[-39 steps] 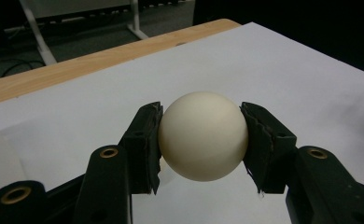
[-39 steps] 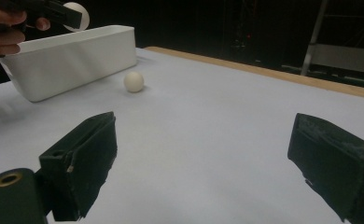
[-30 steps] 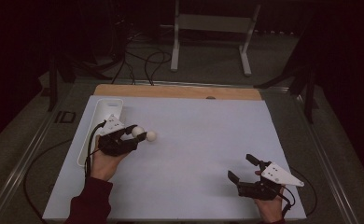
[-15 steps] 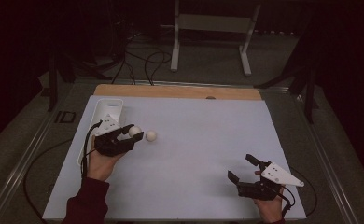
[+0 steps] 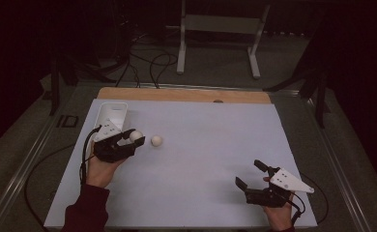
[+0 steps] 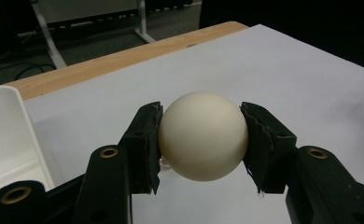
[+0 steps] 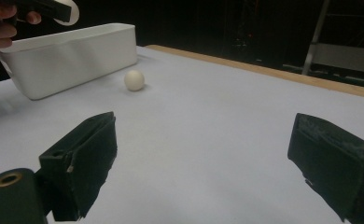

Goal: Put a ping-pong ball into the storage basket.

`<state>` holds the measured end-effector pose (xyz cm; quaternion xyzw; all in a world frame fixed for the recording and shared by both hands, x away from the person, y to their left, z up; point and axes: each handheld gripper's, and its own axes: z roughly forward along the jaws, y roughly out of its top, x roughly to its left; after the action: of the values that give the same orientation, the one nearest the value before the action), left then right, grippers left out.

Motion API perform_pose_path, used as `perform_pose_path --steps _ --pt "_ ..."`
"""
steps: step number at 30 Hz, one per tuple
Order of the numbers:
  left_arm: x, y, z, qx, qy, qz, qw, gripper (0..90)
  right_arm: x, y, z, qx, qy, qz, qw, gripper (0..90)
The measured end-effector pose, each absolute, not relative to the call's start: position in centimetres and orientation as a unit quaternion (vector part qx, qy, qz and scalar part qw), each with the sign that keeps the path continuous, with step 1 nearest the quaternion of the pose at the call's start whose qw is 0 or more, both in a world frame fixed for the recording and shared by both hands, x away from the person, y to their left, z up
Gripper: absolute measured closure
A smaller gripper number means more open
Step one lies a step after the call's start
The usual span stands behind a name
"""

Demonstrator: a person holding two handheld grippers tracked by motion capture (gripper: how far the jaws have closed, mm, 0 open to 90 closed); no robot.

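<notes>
With the left hand-held gripper (image 6: 201,140) clamped on a cream ball (image 6: 202,135), a level carry to the white bin (image 5: 110,116) at the worktop's far-left corner should prevent slipping; the right hand-held gripper (image 5: 252,176) rests with its jaws apart.

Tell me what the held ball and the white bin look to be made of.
The ball clamped in the left gripper looks like smooth hard plastic, matte cream with a soft sheen and no seam showing; it could be a table-tennis ball. The bin looks like moulded white plastic: thin even walls, rounded corners, slight gloss.
</notes>
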<state>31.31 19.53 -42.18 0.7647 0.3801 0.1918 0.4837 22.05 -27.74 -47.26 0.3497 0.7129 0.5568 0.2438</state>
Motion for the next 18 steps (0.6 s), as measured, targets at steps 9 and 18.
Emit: perform_pose_path --steps 9,18 --pt "31.24 20.08 -42.32 0.766 0.379 0.194 0.482 51.0 22.07 -27.71 -47.28 0.349 0.714 0.556 0.243 7.4" --pt "31.33 20.53 -42.34 0.763 0.383 0.195 0.482 51.0 22.08 -27.72 -47.28 0.349 0.714 0.556 0.243 7.4"
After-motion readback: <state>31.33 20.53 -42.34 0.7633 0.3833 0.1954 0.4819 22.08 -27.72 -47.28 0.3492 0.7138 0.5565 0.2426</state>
